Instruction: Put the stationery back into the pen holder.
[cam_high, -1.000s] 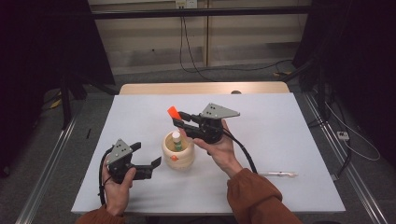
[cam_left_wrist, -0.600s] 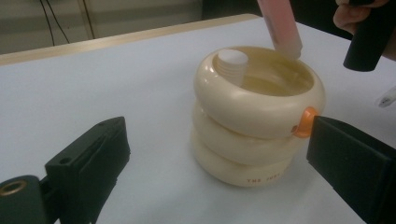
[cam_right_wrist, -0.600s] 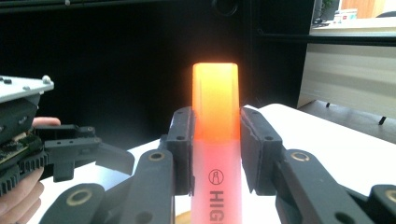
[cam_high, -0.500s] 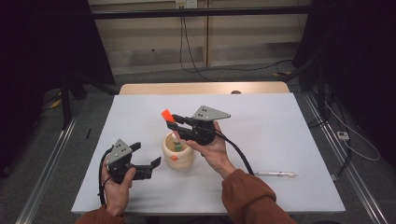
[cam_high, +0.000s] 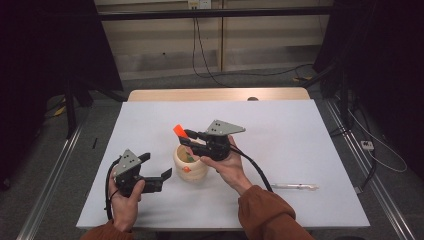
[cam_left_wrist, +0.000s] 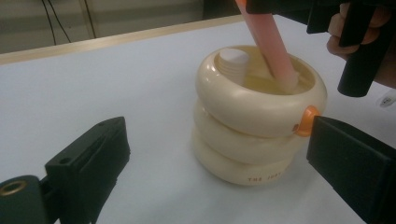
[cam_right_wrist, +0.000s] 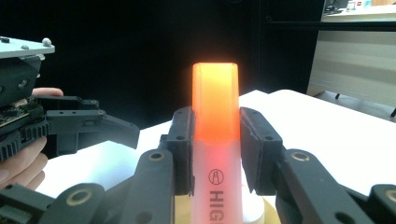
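Observation:
A cream pen holder (cam_high: 191, 165) made of three stacked rings stands on the white table (cam_high: 300, 130). My right gripper (cam_high: 191, 138) is shut on a highlighter with an orange cap (cam_high: 178, 131), held tilted above the holder. In the left gripper view the highlighter (cam_left_wrist: 270, 44) has its lower end inside the holder (cam_left_wrist: 252, 121), beside a white ribbed cap (cam_left_wrist: 233, 59). In the right gripper view both pads press the highlighter (cam_right_wrist: 215, 126). My left gripper (cam_high: 156, 172) stands open just left of the holder, its fingers (cam_left_wrist: 93, 158) either side of it without touching.
A clear pen (cam_high: 295, 186) lies on the table to the right of my right forearm. A small orange knob (cam_left_wrist: 308, 120) sticks out of the holder's side. The table's wooden far edge (cam_high: 215, 95) runs along the back.
My right gripper has carried the highlighter down and a little to the left, bringing its lower end into the holder. The left gripper has stayed put.

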